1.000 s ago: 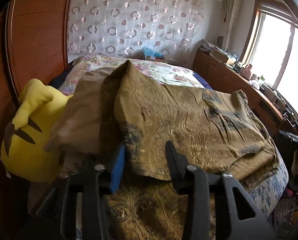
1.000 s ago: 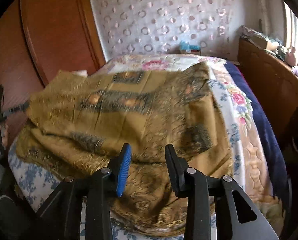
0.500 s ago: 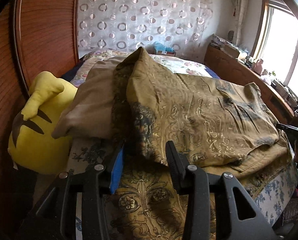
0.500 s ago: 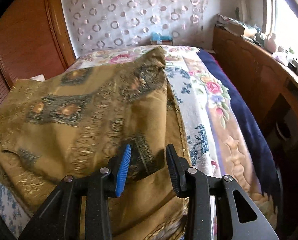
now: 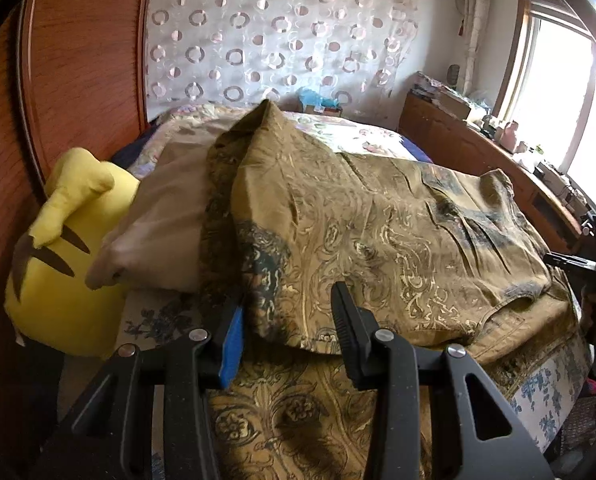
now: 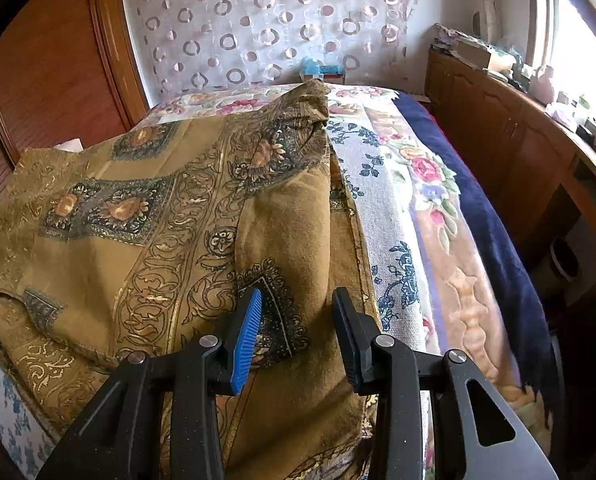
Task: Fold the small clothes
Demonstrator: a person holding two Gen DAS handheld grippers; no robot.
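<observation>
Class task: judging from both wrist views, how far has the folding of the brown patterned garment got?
Done: the garment lies on the bed with one layer already turned over onto itself. In hand: nothing; the left gripper and right gripper are open over its near edges. Left: further folds, as it is still wide and rumpled.

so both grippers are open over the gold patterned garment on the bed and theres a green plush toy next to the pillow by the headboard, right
One detail is off: the plush toy is yellow with dark brown markings, not green, as the left wrist view shows. The rest holds: it sits beside the pillow near the wooden headboard, and the left gripper and right gripper are both open over the gold patterned garment on the bed.
</observation>
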